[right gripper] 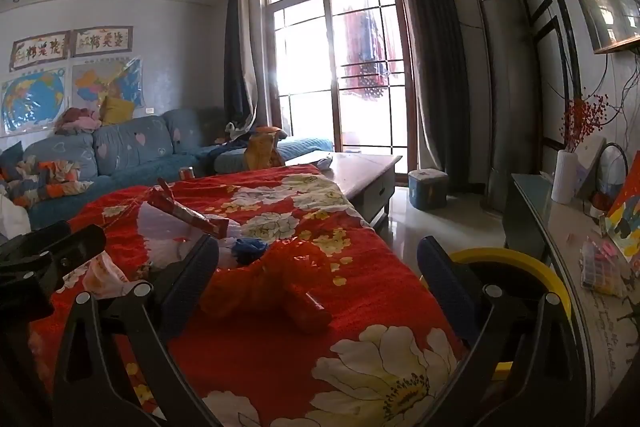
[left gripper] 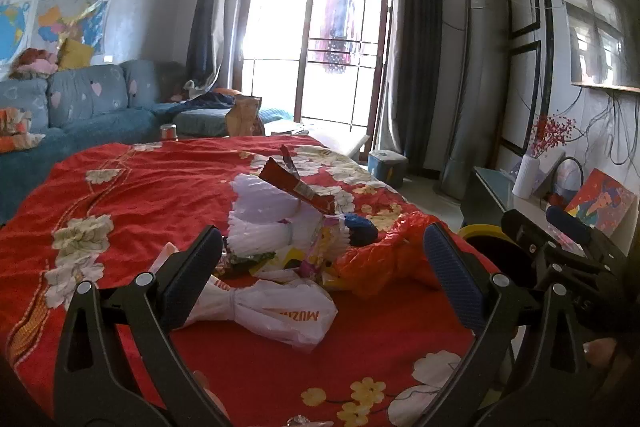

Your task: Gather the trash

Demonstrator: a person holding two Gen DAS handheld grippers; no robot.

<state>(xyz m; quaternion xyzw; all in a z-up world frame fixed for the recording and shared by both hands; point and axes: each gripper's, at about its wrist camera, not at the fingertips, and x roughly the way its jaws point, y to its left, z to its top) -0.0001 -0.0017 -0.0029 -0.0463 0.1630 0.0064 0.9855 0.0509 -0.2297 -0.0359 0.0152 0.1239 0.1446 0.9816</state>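
Note:
A heap of trash lies on the red flowered cloth (left gripper: pixel 132 187). It holds a white tied plastic bag (left gripper: pixel 276 311), white foam netting (left gripper: pixel 260 219), a red snack wrapper (left gripper: pixel 300 187), a blue wad (left gripper: pixel 360 229) and a crumpled orange-red plastic bag (left gripper: pixel 384 259). My left gripper (left gripper: pixel 324 267) is open just in front of the heap, the white bag between its fingers but untouched. My right gripper (right gripper: pixel 318 273) is open too, with the orange-red bag (right gripper: pixel 280 283) lying between its fingers. The red wrapper (right gripper: pixel 184 213) and blue wad (right gripper: pixel 250 247) sit behind it.
A yellow-rimmed bin (right gripper: pixel 516 263) stands right of the table, also seen as the bin (left gripper: pixel 480 231) in the left view. The other gripper's body (left gripper: pixel 560 247) is at right. A blue sofa (right gripper: pixel 132 147), a wooden coffee table (right gripper: pixel 360 167) and a side cabinet (right gripper: pixel 568 227) surround the table.

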